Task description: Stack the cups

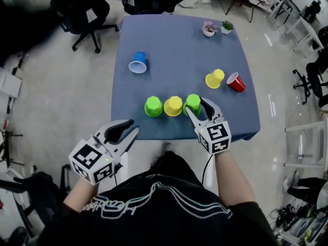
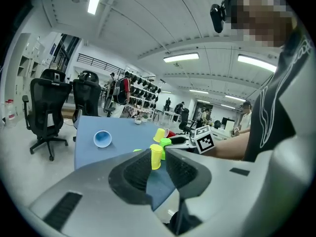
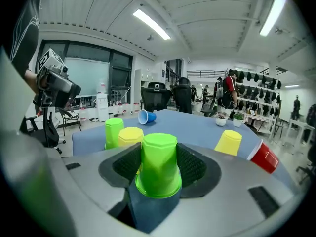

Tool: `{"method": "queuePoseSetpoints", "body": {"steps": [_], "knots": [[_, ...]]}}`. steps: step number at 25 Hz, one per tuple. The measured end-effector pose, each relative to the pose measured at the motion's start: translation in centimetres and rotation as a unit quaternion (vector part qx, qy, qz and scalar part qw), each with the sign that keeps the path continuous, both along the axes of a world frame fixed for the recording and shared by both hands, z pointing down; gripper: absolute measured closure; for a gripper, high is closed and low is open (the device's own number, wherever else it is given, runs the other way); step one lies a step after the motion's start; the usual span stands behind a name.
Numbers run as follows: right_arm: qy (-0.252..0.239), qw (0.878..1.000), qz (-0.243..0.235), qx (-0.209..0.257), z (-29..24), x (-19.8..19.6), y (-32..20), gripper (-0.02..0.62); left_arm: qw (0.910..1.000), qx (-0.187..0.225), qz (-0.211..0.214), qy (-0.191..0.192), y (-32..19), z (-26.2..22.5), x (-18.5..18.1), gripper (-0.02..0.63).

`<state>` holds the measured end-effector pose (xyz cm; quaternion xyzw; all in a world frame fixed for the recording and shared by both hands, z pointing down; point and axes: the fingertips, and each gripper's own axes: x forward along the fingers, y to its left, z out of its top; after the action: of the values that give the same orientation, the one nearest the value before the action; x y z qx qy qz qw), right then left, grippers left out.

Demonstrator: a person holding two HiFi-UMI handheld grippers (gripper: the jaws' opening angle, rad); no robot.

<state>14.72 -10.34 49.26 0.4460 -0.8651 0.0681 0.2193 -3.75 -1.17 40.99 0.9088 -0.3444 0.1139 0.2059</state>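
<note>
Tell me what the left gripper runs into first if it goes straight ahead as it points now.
Most likely the yellow cup in the middle of the row: it sits centred between the left gripper's open jaws. Depth is unclear; the left green cup beside it may brush one jaw.

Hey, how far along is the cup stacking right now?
Done: nothing, no cup on the blue tablecloth is nested yet. In hand: right tongs grip the upside-down green plastic cup; left tongs hold nothing. To do: stack it with the upside-down yellow cup, second green cup, tipped blue cup, tipped yellow cup, tipped red cup.
</note>
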Motion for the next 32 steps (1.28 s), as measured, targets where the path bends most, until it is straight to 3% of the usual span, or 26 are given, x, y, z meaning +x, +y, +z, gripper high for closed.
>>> {"method": "queuePoseSetpoints", "body": {"steps": [10,21,32], "knots": [[0.009,1.000,0.006,0.001,1.1,0.5,-0.3,0.351,1.0000,-0.003,0.000,-0.005,-0.5,0.4,-0.1,0.552],[-0.001,1.000,-0.003,-0.029,2.2,0.9,0.6,0.336,1.0000,-0.001,0.008,-0.005,-0.8,0.4,0.9,0.583],[-0.021,1.000,0.007,-0.009,-3.5,4.3,-1.5,0.318,1.0000,-0.003,0.000,0.007,-3.7,-1.4,3.3,0.583]]}}
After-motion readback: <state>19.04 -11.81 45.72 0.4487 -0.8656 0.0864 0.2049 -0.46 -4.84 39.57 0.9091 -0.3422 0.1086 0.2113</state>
